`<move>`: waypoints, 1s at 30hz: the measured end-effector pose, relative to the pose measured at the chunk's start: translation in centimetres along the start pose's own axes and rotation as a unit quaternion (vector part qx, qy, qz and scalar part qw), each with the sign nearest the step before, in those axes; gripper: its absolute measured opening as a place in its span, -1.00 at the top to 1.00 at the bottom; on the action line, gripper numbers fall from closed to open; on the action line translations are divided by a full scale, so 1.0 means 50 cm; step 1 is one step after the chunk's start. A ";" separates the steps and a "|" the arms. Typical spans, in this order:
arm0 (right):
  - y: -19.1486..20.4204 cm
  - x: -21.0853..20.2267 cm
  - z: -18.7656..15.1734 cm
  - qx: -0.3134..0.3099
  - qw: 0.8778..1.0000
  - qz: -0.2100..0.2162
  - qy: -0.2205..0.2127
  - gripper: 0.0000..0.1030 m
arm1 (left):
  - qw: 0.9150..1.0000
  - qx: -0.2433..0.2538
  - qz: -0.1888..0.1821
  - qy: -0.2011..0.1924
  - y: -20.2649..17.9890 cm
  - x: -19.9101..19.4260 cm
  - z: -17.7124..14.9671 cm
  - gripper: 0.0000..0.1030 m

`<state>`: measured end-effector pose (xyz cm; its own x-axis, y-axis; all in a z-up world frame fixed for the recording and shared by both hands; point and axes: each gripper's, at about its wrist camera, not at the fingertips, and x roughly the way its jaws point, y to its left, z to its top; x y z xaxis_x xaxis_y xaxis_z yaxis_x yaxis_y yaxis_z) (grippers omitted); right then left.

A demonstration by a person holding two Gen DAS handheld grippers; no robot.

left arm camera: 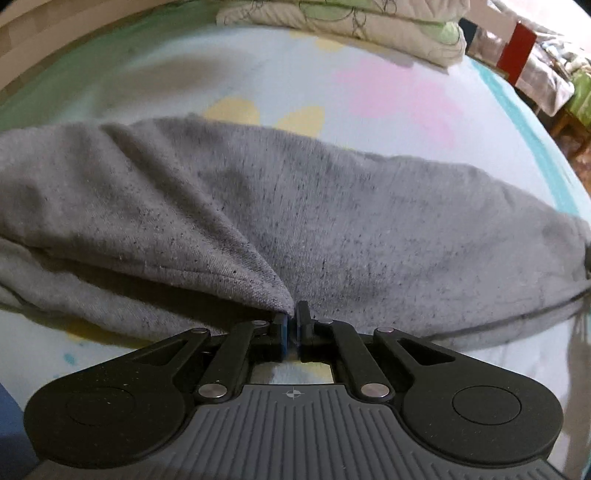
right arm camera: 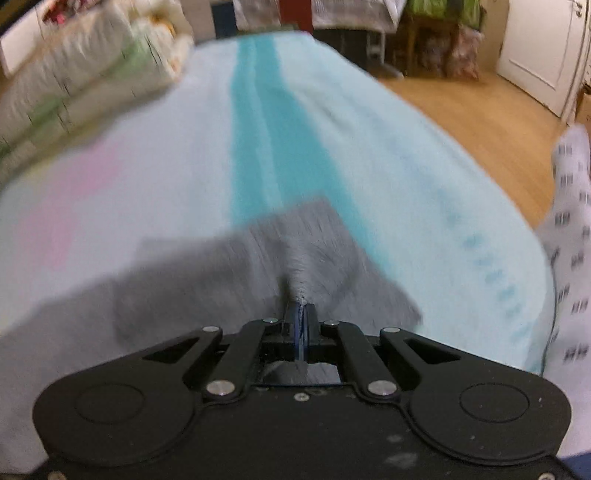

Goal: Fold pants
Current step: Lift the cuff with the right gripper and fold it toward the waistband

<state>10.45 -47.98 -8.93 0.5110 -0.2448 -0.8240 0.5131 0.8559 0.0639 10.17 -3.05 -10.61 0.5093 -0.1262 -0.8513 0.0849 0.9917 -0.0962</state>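
Observation:
Grey pants (left arm camera: 332,221) lie across a pale blue bed sheet (left arm camera: 295,81), spread left to right. My left gripper (left arm camera: 293,317) is shut on a lifted fold of the pants at their near edge, pulling the cloth into a peak. In the right wrist view, which is blurred by motion, my right gripper (right arm camera: 303,314) is shut on another edge of the grey pants (right arm camera: 221,269), and the cloth rises in a ridge to the closed jaws.
Folded patterned bedding (left arm camera: 369,26) lies at the far side of the bed. The sheet has a teal stripe (right arm camera: 273,140). Wooden floor (right arm camera: 480,122) and a white door (right arm camera: 539,48) lie to the right. A leg in white patterned cloth (right arm camera: 569,229) stands by the bed's right edge.

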 end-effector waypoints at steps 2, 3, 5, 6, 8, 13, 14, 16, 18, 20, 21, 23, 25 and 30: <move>0.001 0.003 -0.014 -0.002 1.000 0.003 -0.008 0.94 | 1.000 0.001 0.000 -0.003 -0.001 -0.002 0.008 0.92; 0.001 -0.002 -0.013 -0.002 1.000 0.006 -0.013 0.94 | 1.000 0.001 -0.001 -0.006 -0.004 -0.006 0.014 0.92; -0.003 -0.020 -0.017 0.002 1.000 0.011 -0.023 0.95 | 1.000 0.004 -0.003 -0.017 0.000 -0.026 0.020 0.92; -0.008 -0.031 -0.014 0.007 0.999 0.012 -0.031 0.95 | 1.000 0.005 -0.004 -0.024 -0.002 -0.038 0.022 0.92; -0.025 -0.059 -0.020 0.025 0.998 0.017 -0.047 0.95 | 0.999 0.007 -0.005 -0.034 -0.002 -0.053 0.018 0.91; -0.065 -0.045 -0.064 0.064 0.998 0.023 -0.016 0.94 | 1.000 0.004 0.001 0.001 0.002 -0.011 -0.012 0.90; -0.068 -0.037 -0.072 0.067 0.997 0.021 -0.010 0.94 | 1.000 0.005 0.001 0.002 0.000 -0.003 -0.010 0.90; -0.070 -0.038 -0.079 0.074 0.997 0.024 -0.018 0.95 | 1.000 0.005 0.002 0.002 -0.001 -0.002 -0.009 0.90; -0.068 -0.045 -0.076 0.076 0.997 0.022 -0.019 0.94 | 1.000 0.005 0.000 -0.003 -0.002 -0.008 -0.006 0.90; -0.063 -0.061 -0.073 0.066 0.997 0.019 -0.031 0.95 | 1.000 0.011 -0.001 -0.005 -0.001 -0.010 -0.010 0.89; -0.062 -0.065 -0.073 0.064 0.997 0.018 -0.033 0.95 | 1.000 0.011 0.000 -0.004 0.000 -0.008 -0.013 0.89; -0.069 -0.063 -0.082 0.070 0.997 0.012 -0.023 0.95 | 1.000 0.008 0.002 -0.002 0.000 -0.001 -0.021 0.87; -0.072 -0.048 -0.087 0.074 0.997 0.006 -0.012 0.95 | 1.000 0.007 0.005 -0.005 -0.003 -0.003 -0.018 0.83; -0.045 -0.059 -0.081 0.053 0.998 -0.029 -0.017 0.60 | 1.000 0.022 0.002 0.005 -0.009 -0.020 -0.019 0.79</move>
<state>4.97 -47.33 -8.92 0.5000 -0.3100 -0.8086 0.6123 0.7869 0.0769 8.81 -3.34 -10.21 0.5017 -0.1211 -0.8565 0.1199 0.9903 -0.0697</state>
